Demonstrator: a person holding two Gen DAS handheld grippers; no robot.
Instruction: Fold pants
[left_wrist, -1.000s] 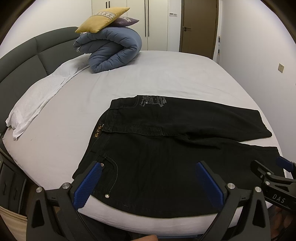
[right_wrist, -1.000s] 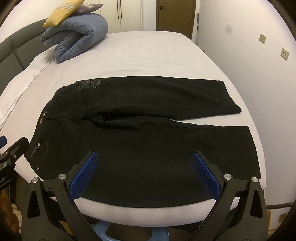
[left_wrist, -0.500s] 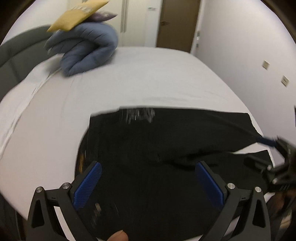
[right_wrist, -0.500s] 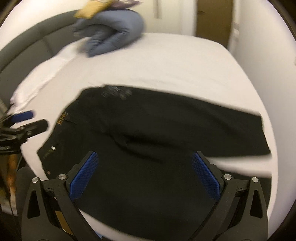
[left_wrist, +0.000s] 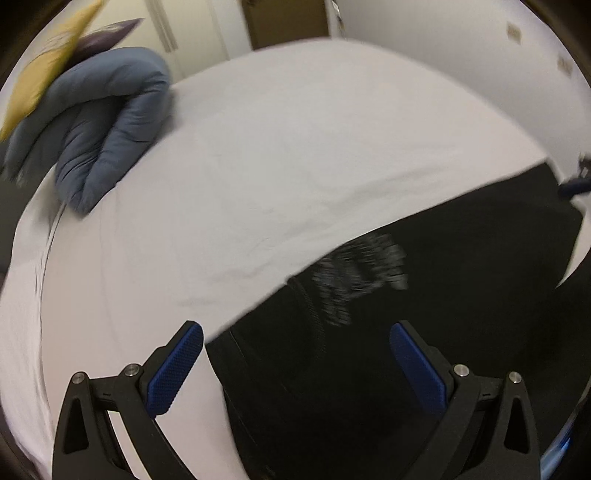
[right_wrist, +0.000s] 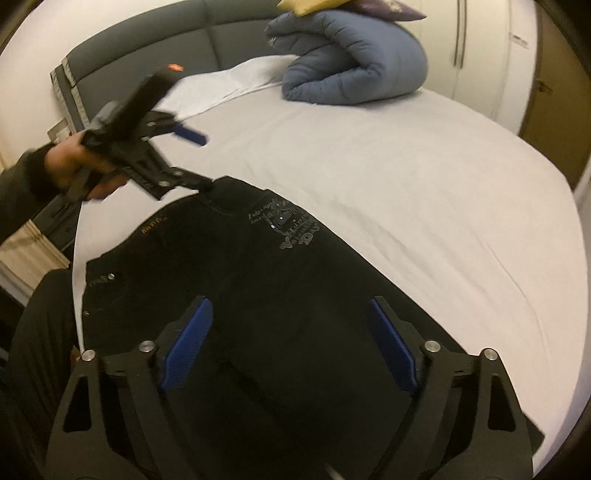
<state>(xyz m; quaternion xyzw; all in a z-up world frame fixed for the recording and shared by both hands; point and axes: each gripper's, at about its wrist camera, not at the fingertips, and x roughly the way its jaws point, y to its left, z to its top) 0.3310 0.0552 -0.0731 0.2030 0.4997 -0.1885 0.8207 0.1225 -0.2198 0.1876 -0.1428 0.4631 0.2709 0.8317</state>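
Black pants (right_wrist: 295, 288) lie flat on the white bed, with a grey print near the waistband (right_wrist: 288, 225). In the left wrist view the pants (left_wrist: 424, 332) fill the lower right. My left gripper (left_wrist: 295, 365) is open and empty, over the far waistband corner; it also shows in the right wrist view (right_wrist: 201, 162), its lower finger at the waistband edge. My right gripper (right_wrist: 291, 343) is open and empty, low over the far leg. A blue finger of it shows at the right edge of the left wrist view (left_wrist: 572, 188).
A rolled blue duvet (right_wrist: 354, 66) with a yellow pillow (left_wrist: 44, 70) on it lies at the head of the bed (right_wrist: 406, 155). A grey padded headboard (right_wrist: 147, 40) runs behind. Closet doors and a brown door (left_wrist: 288, 20) stand beyond.
Both grippers have moved from the near bed edge forward across the pants. The left now reaches the far waistband corner and the right is over the far leg. Both stay open.
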